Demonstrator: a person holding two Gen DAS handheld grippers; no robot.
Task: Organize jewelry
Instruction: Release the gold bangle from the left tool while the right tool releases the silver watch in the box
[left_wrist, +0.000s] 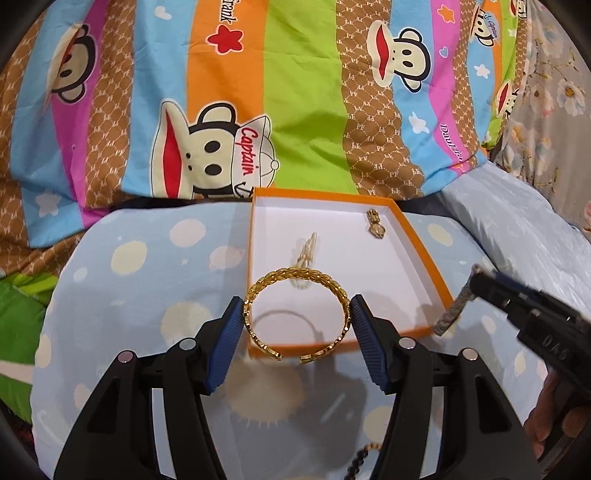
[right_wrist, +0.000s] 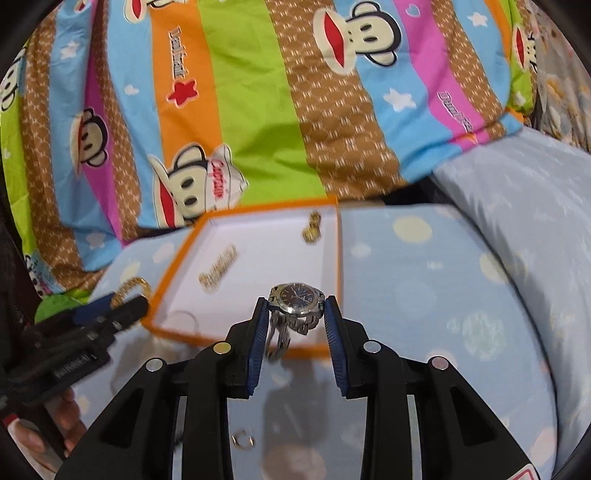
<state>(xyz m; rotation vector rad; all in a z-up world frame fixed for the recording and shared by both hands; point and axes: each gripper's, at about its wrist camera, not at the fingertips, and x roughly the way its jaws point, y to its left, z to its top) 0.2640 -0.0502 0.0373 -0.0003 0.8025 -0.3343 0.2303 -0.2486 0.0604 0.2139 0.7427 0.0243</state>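
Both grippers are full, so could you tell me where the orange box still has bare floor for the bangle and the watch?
Orange box: bare floor along the near wall, under the gold bangle, and in the far left corner. The pearl piece takes the middle; a gold pendant sits by the far right corner. The watch could go near right.

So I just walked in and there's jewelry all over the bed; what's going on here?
A person is sorting jewelry into an orange box on a pillow, a handheld gripper in each hand. The left gripper holds a gold bangle over the box's near edge. The right gripper holds a wristwatch near the box. A pearl piece and a small gold piece already lie inside. A small ring remains on the pillow.
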